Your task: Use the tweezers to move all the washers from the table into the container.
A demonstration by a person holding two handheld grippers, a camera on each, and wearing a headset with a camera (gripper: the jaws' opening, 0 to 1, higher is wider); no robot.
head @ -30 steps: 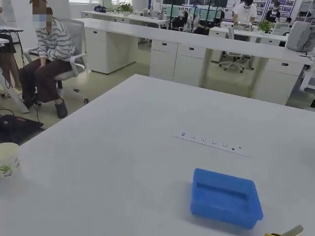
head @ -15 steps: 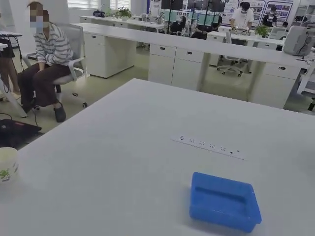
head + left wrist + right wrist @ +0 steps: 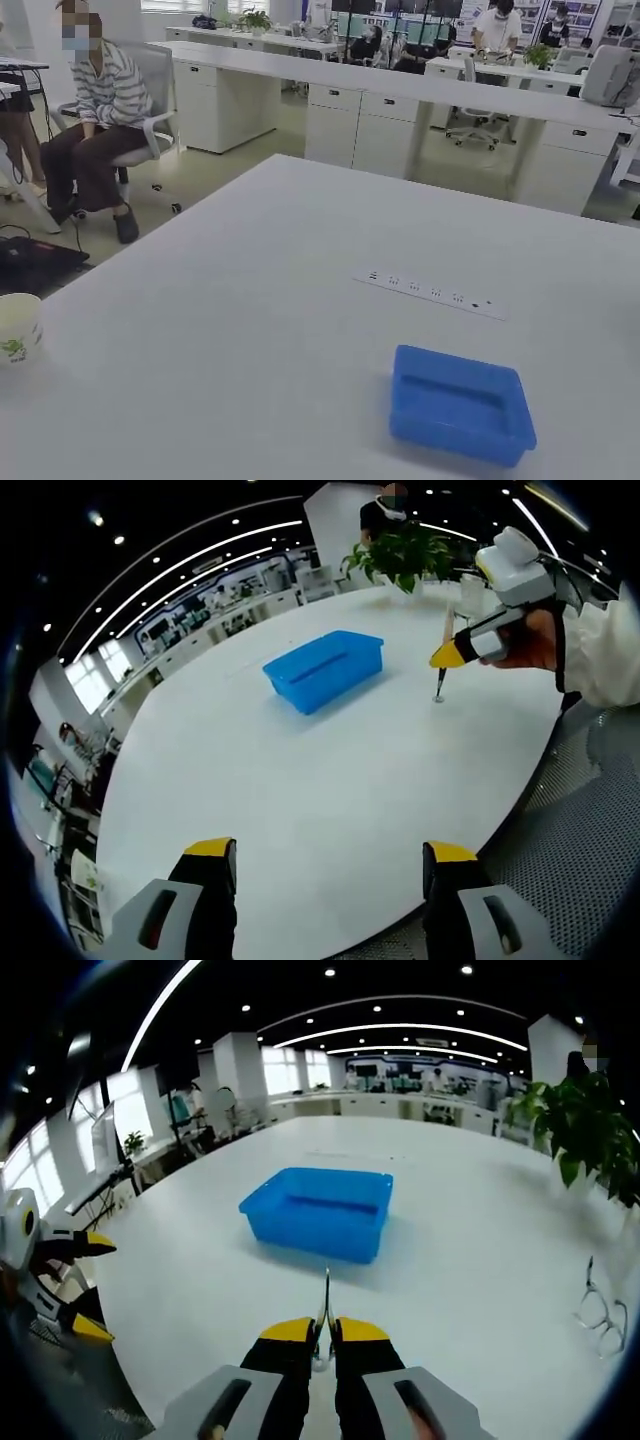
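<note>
A blue plastic container [image 3: 460,405] stands on the white table [image 3: 250,330], with its open top up. In the right gripper view my right gripper [image 3: 325,1332] is shut on thin metal tweezers [image 3: 326,1300] that point toward the container [image 3: 318,1210], a short way in front of it. The left gripper view has that right gripper [image 3: 495,635] in a hand at the right, its tweezers [image 3: 439,685] pointing down at the table beside the container [image 3: 325,667]. My left gripper [image 3: 330,855] is open and holds nothing, near the table's edge.
A power strip [image 3: 430,293] lies on the table beyond the container. A paper cup [image 3: 18,328] stands at the left edge. Glasses [image 3: 600,1310] and a potted plant [image 3: 580,1130] are at the right. A person [image 3: 100,110] sits on a chair past the table.
The head camera has shifted a little. The yellow gripper tip with tweezers seen at the bottom right a second ago is out of the head view now. The container has not moved.
</note>
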